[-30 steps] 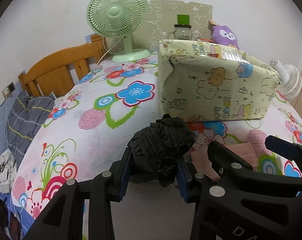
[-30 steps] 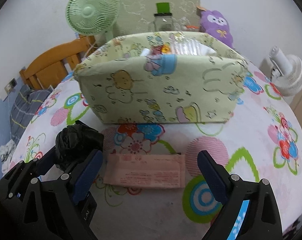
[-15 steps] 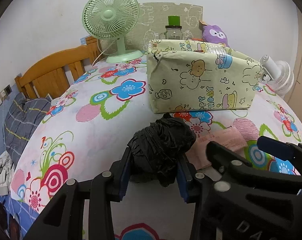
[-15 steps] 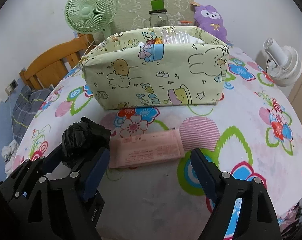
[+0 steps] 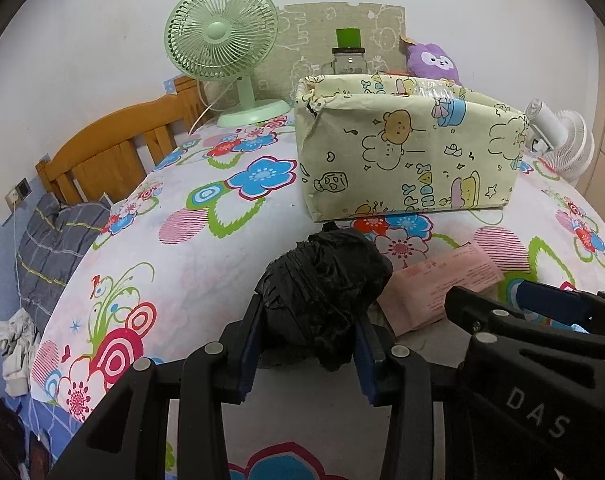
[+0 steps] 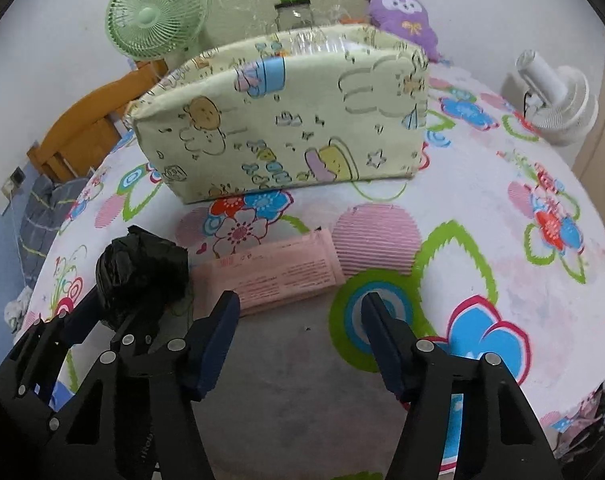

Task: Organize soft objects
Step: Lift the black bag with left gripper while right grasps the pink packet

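I have the crumpled black plastic bag (image 5: pixel 322 284) clamped between the fingers of the left gripper (image 5: pixel 308 344); the wad bulges forward and above the pads (image 5: pixel 249 340), so the grip sits on its rear part. I judge it is held this way because a loose, compressible bundle needs a squeeze across its bulk to stay in hand. It hangs over the near part of the worktop (image 5: pixel 206 248), short of the yellow fabric bin (image 5: pixel 406 156), which I take to be its destination, since the bin is open at the top.

The pink packet (image 6: pixel 268 272) lies flat on the worktop, just beside the bag and between the bag and the bin. The right gripper (image 6: pixel 298 328) hovers at its near edge with fingers apart and nothing between them; I judge it is positioned to take the packet next.

The left wrist view shows the grip on the bag, the torn corner of the bin rim and only a slice of the right gripper (image 5: pixel 542 320). The right wrist view shows the whole packet, the gap between the open fingers, and the left gripper (image 6: pixel 114 316) from the side. Whether the bag touches the worktop, I cannot tell from either view.
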`<action>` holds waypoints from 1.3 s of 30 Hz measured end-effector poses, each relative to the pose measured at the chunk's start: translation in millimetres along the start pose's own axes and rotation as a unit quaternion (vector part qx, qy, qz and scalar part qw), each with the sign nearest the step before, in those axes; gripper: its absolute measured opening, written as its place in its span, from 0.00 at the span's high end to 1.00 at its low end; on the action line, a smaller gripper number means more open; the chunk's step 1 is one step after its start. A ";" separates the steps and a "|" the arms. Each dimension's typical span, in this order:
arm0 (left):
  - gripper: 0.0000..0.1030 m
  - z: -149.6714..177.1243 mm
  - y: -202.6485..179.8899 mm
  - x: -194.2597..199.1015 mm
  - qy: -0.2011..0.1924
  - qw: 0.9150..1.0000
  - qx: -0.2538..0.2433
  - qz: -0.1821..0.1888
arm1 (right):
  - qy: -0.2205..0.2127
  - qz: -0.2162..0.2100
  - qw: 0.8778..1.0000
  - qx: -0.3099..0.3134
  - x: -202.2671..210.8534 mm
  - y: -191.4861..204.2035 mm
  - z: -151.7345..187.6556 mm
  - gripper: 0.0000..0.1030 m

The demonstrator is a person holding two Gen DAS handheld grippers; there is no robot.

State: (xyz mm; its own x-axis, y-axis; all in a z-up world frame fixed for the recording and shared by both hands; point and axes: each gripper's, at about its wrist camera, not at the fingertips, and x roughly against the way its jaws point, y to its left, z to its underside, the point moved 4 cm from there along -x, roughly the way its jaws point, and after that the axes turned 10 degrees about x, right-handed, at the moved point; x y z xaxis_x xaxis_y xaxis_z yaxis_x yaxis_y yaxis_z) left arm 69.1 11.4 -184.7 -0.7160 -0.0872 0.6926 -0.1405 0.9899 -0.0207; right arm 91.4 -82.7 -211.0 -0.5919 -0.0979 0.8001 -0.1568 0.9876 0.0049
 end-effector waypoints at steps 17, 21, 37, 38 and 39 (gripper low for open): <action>0.60 -20.7 13.6 -17.6 0.027 0.999 0.035 0.027 | -0.002 -0.006 1.000 0.004 -23.3 11.7 -31.6 0.34; 0.60 -25.5 18.9 -20.9 0.032 0.998 0.036 0.028 | -0.003 -0.010 1.000 0.010 -29.7 17.8 -39.6 0.29; 0.60 -37.3 32.1 -34.9 0.045 0.998 0.023 0.028 | 0.007 0.034 0.999 0.023 -54.0 39.1 -62.0 0.30; 0.60 -37.4 31.4 -35.0 0.043 0.998 0.021 0.027 | 0.006 0.042 0.999 0.024 -54.1 38.7 -62.7 0.39; 0.60 -37.7 31.1 -35.3 0.044 0.998 0.021 0.027 | 0.006 0.049 0.998 0.030 -54.0 38.3 -63.0 0.41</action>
State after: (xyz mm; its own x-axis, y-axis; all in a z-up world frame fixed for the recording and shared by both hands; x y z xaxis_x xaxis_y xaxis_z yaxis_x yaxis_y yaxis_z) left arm 115.8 49.5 -182.6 -0.6614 -0.0213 0.7497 -0.1328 0.9871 -0.0891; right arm 167.2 -31.8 -216.2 -0.5979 0.0007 0.8016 -0.1452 0.9834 -0.1092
